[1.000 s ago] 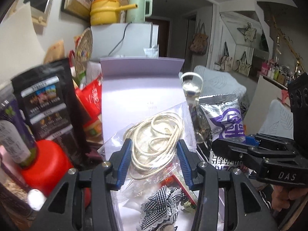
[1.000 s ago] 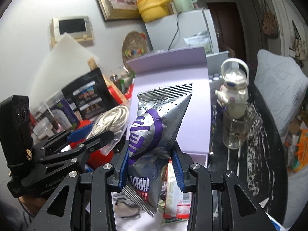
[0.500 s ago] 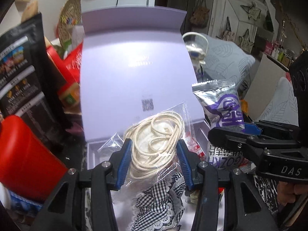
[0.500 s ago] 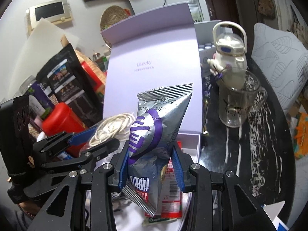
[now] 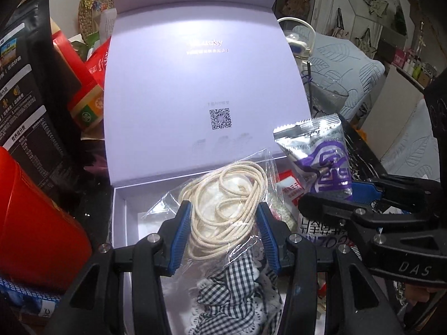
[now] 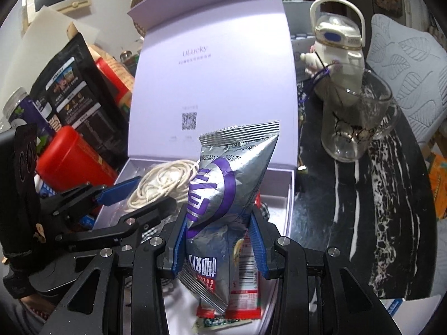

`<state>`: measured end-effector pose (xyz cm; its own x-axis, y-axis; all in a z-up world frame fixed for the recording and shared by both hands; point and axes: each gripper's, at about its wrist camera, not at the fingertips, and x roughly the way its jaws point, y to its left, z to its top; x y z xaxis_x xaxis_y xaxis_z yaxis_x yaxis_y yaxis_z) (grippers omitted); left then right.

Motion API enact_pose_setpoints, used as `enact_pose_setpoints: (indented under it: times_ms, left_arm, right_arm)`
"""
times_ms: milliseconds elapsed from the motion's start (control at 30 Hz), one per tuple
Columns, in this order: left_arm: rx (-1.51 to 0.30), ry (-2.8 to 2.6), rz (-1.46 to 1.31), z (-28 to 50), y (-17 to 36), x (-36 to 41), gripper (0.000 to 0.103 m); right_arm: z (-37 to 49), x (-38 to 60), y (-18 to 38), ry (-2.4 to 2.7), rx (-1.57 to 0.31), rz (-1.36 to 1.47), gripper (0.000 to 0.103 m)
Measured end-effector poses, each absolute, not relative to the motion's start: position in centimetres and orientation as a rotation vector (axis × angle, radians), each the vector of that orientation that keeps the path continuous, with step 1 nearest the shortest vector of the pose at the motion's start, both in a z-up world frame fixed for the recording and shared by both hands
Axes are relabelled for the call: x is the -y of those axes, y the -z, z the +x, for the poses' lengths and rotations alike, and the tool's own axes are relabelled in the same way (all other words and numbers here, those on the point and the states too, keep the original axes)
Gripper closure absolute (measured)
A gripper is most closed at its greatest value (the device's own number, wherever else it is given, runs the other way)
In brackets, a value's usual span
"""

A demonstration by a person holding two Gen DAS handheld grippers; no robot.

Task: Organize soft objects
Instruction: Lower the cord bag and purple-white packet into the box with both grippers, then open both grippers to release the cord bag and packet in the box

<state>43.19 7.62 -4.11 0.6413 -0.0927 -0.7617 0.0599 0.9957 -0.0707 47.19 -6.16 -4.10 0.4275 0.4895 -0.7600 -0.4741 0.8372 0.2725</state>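
My left gripper (image 5: 223,220) is shut on a clear plastic bag holding a coil of cream cord (image 5: 223,195), just above the open lavender box (image 5: 120,209). A black-and-white gingham cloth (image 5: 237,287) lies in the box below the bag. My right gripper (image 6: 218,223) is shut on a silver and purple snack packet (image 6: 226,184), held upright over the right side of the same box (image 6: 289,192). A red-and-white packet (image 6: 245,293) lies in the box under it. Each gripper shows in the other's view: the right gripper (image 5: 360,195) and the left gripper (image 6: 123,192) hang side by side.
The box lid (image 5: 195,69) stands raised behind. A red canister (image 5: 33,223) and black pouches (image 5: 25,89) crowd the left. A glass mug (image 6: 357,122) and a white kettle-shaped bottle (image 6: 338,44) stand right of the box on the dark marbled table (image 6: 377,195).
Both grippers have sunk and tilted down toward the box with their loads still held. The box interior and the gingham cloth now fill more of the views.
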Motion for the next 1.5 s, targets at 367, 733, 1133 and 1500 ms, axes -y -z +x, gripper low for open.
enact_pose_setpoints:
  times_ms: [367, 733, 1133, 1500]
  left_arm:
    - [-0.903, 0.091, -0.071, 44.0, 5.1, -8.4, 0.056]
    - [-0.906, 0.020, 0.026, 44.1, 5.1, -6.8, 0.050]
    - [-0.857, -0.010, 0.070, 43.4, 4.1, -6.1, 0.048]
    - [-0.856, -0.031, -0.006, 42.8, 2.7, -7.1, 0.039]
  right_arm:
    - [47.7, 5.3, 5.9, -0.578, -1.010, -0.024, 0.064]
    - [47.2, 4.8, 5.2, -0.517, -0.991, -0.094, 0.054]
    - [46.3, 5.7, 3.6, -0.470, -0.938, -0.161, 0.046]
    - [45.6, 6.2, 2.2, -0.433, -0.894, -0.164, 0.046]
